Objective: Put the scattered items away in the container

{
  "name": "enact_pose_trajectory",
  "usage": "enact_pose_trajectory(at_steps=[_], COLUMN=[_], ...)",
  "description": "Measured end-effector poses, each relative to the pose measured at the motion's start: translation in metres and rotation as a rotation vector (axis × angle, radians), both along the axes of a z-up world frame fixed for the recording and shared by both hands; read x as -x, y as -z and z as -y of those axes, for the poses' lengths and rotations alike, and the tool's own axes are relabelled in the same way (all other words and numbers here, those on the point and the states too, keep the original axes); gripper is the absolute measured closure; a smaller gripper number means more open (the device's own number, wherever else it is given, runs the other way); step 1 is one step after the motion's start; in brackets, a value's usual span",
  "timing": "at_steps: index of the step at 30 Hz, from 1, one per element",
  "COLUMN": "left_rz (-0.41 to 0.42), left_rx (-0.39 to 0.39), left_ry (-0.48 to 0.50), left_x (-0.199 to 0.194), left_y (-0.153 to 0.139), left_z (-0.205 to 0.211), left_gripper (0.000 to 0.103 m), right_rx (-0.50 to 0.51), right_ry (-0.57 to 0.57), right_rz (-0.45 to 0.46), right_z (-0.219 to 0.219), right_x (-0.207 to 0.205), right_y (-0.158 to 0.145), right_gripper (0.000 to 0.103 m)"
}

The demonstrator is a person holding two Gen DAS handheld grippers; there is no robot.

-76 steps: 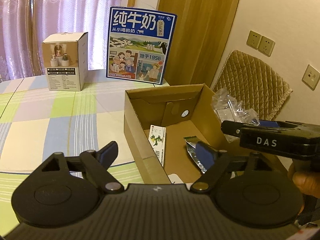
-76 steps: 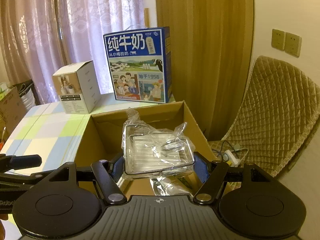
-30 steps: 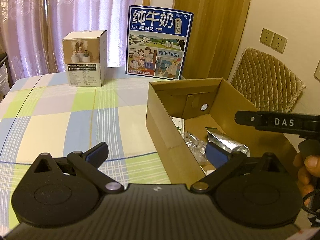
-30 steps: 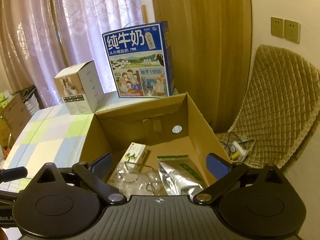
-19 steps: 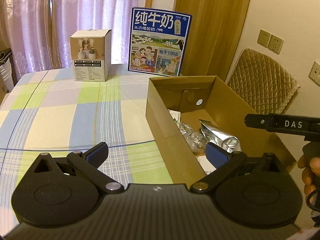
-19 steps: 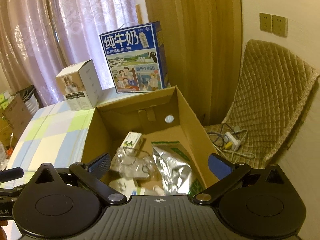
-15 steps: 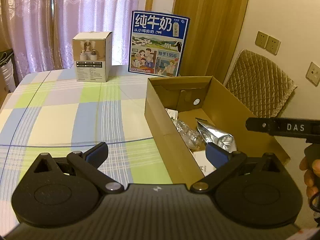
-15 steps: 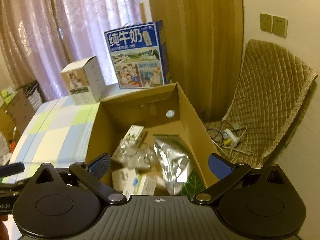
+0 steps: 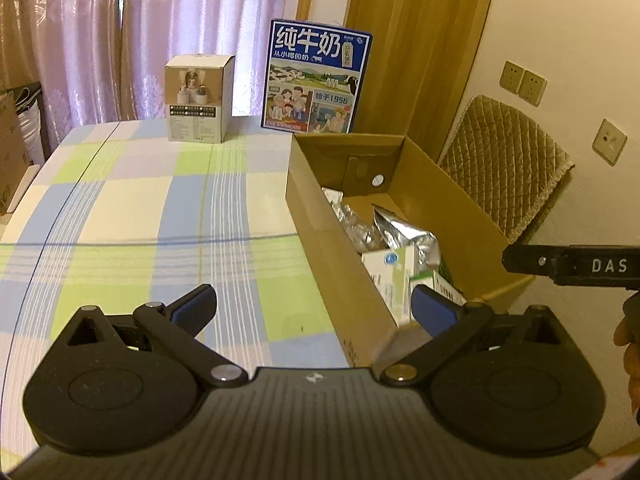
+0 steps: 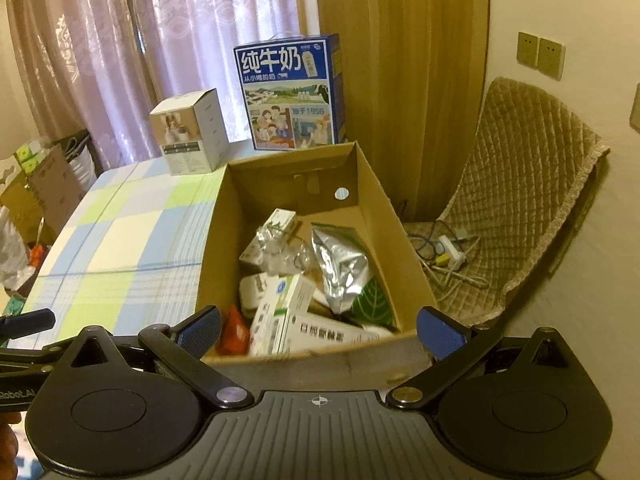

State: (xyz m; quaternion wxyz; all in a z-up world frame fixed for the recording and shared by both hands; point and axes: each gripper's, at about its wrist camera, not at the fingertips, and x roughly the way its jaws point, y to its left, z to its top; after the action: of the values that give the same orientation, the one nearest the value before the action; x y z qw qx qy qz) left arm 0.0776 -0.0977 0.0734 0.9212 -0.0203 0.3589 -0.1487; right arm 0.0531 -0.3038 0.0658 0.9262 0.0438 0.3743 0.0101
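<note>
Cardboard box point(image 10: 216, 240) sits at the right edge of a checked tablecloth point(image 10: 120, 236), holding a clear plastic packet point(image 10: 280, 252), a silver foil pouch point(image 10: 340, 268) and white medicine cartons point(image 10: 284, 312); left gripper point(image 9: 312, 308) hangs over the cloth with jaws spread and nothing between them, right gripper point(image 10: 318, 326) hovers at the box's near rim, jaws likewise wide and bare, a blue milk carton point(image 10: 290, 92) standing behind

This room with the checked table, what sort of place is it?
Most likely a room in someone's home. A checked tablecloth covers the table, lilac curtains hang behind it, and a quilted chair stands beside the cardboard box of household bits.
</note>
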Motion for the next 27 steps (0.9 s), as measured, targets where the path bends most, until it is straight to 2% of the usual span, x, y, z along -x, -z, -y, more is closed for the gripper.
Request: enact_pose_trajectory(at_steps=[5, 10, 27], left_rz=[-0.018, 0.003, 0.01], left_rx=[-0.002, -0.042, -0.075], left_ry=[0.011, 0.0, -0.003], left_x=[0.024, 0.046, 0.091], left_y=[-0.005, -0.01, -0.023], left_z=[0.001, -0.003, -0.015], left_gripper=[0.001, 0.001, 0.001], right_rx=[-0.015, -0.065, -0.038], right_ry=[0.012, 0.029, -0.002], right_rz=[-0.015, -0.042, -0.025], right_z=[-0.004, -0.002, -0.011], right_x=[0.026, 0.052, 0.098], right_y=[-0.002, -0.002, -0.021], right_gripper=[0.002, 0.002, 0.002])
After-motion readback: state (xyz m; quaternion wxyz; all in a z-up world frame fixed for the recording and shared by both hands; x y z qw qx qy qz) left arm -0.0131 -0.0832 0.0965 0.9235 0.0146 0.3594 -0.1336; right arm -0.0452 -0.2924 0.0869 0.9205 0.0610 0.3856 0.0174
